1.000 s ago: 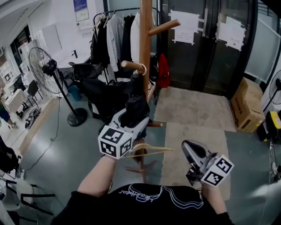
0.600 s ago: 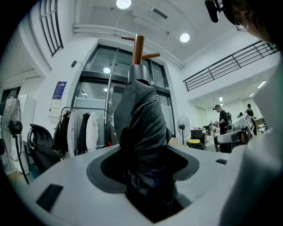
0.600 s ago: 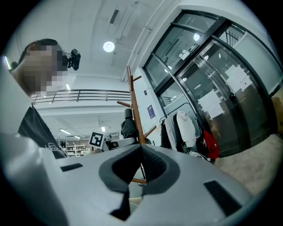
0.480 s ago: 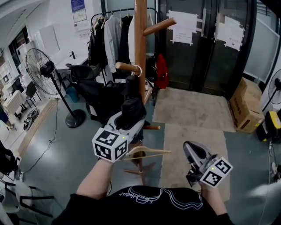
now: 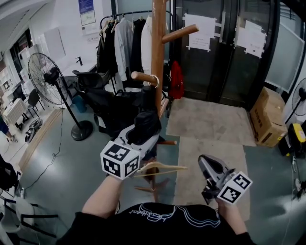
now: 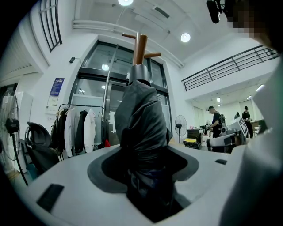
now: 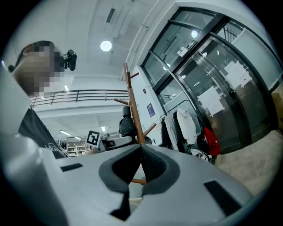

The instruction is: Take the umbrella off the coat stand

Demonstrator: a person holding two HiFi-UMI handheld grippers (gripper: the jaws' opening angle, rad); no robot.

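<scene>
umbrella (image 5: pixel 147 119) 1 — coat stand (image 5: pixel 158 57) 1 — hanger (image 5: pixel 160 167) 1 — cardboard box (image 5: pixel 267 117) 1

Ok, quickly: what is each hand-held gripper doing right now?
Left hand-held gripper: jaws closing on the folded umbrella.
Right hand-held gripper: shut, holding nothing.

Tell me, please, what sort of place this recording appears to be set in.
Probably the entrance area of an office or workshop: dark glass doors with paper notices taped on, a clothes rail hung with coats, and a pedestal fan.
</scene>
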